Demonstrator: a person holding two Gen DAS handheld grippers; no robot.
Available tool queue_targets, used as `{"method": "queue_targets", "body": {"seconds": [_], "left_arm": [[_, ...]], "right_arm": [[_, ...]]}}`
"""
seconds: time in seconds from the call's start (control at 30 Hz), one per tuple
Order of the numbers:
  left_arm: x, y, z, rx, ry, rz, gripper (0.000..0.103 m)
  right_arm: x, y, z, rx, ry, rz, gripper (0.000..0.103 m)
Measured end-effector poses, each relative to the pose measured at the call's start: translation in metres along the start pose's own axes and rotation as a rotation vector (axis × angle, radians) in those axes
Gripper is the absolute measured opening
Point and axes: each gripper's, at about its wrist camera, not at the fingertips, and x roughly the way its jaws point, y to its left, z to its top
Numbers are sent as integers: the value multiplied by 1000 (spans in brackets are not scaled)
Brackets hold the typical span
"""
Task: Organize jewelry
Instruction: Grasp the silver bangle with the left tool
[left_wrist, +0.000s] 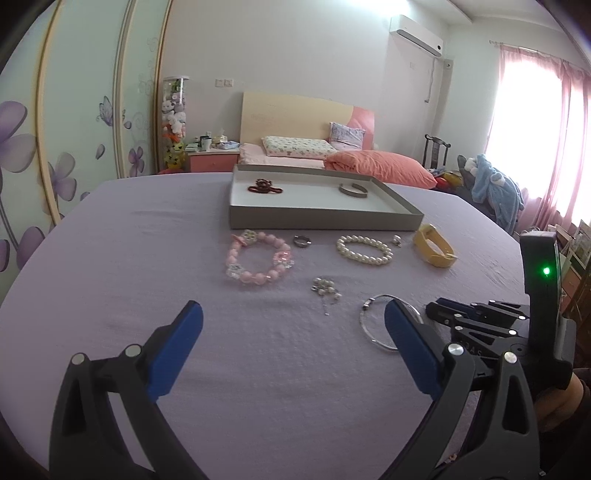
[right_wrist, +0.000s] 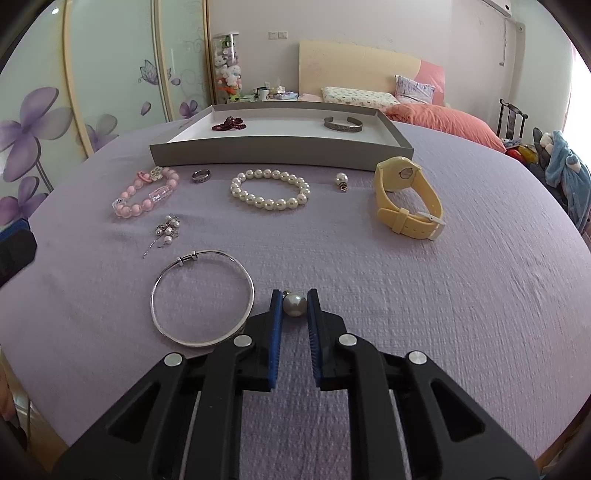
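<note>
- Right gripper: fingers closed on the pearl earring, low over the purple cloth, just beside the silver bangle.
- Left gripper: spread wide, grasping nothing.
- Step in hand: pick-up of the earring; next move calls for a lift and carry to the grey tray.
- Only the right wrist view shows the earring; the left wrist view shows the right tool from the side.

Legible text: raised letters, apparently "SAS" or similar, only partly readable | carrier: black body of right gripper, seen from left wrist view | other markings: none readable
</note>
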Motion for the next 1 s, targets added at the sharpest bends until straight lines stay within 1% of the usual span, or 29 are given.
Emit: {"method": "queue_targets", "body": {"seconds": [0.1,0.37,0.5,0.6,0.7,0.77,0.83,1.0], "left_arm": [[5,-12,-2,13,18,-19,99],[33,-54,-6,40,87,-76,99],[50,-76,-11,56,120,-53,99],[69,-90,-14,70,174,-18,99],[83,-97,-15,78,225,7,99],[88,-100,-18,66,257,7,99],[93,-105,-17,79,277,41,99],[106,-117,-10,81,319,75,98]], "right_arm": [[-3,-12,0,40,-4,-9,14],[-28,-54,3,136,-68,-25,14],[-34,-64,5,154,-86,-15,14],[-34,-69,5,161,-86,-5,14],[-33,-71,3,171,-85,5,14],[-33,-74,3,175,-86,11,14],[-35,-77,2,180,-89,17,14],[-38,-81,3,193,-96,33,14]]}}
